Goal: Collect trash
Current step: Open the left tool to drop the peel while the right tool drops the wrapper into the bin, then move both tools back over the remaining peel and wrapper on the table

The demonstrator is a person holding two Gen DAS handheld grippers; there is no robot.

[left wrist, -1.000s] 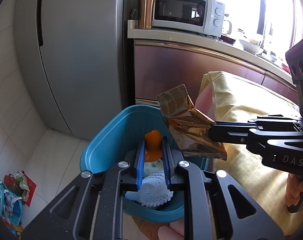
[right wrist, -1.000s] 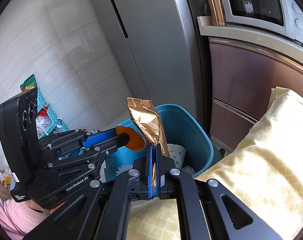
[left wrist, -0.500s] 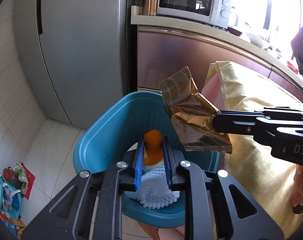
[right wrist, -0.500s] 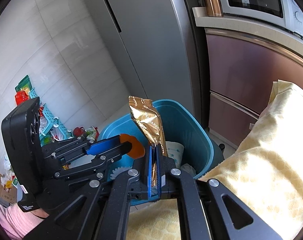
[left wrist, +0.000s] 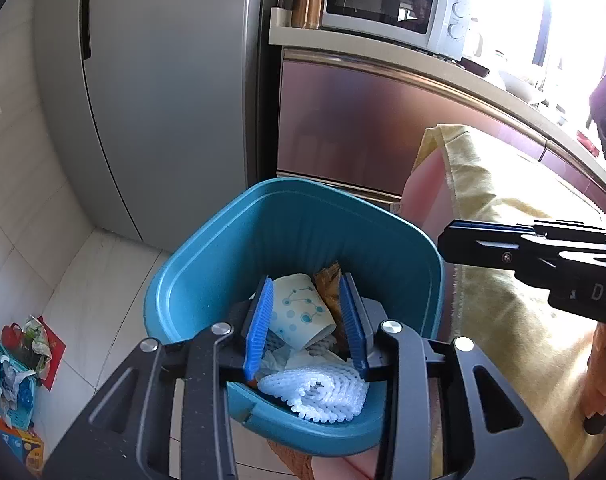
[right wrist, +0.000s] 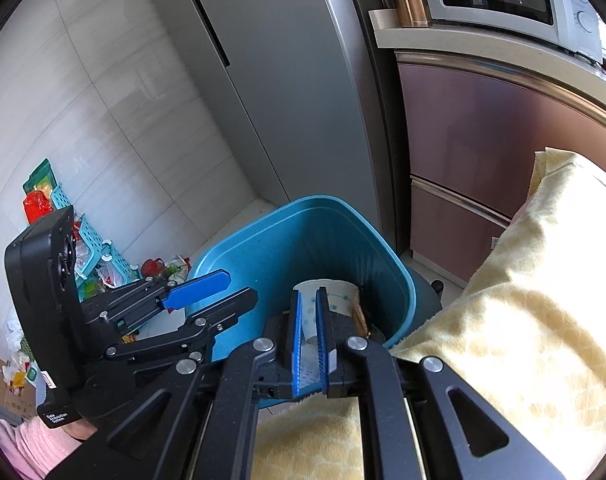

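Now both my grippers hang over the blue bin (left wrist: 191, 288), and the trash is inside it. My left gripper (left wrist: 307, 320) has just been opening; its blue pads stand apart with nothing pressed between them, only the bin's contents showing through the gap. My right gripper (right wrist: 307, 344) looks nearly closed, a narrow slit between its pads, and I see nothing held there either, so I read both as released. In the bin lies a paper cup (left wrist: 303, 312) on its side, its long axis running from the far left down toward me, mouth toward the near right in the left view. Beside it, against the right wall, the gold wrapper (left wrist: 329, 284) stands roughly on edge, mostly hidden by my pad. Nearest me sits a white foam net (left wrist: 315, 390), rolled, its long axis across the bin. All three should be very light. I judge the cup to be thin and easily crushed, best pinched across its rim wall. The wrapper is probably slick and crinkly, so a flat pinch on a sealed end would hold. The net is soft and springy; any fold would do. The bin stands just beside the yellow cloth (right wrist: 523, 300).
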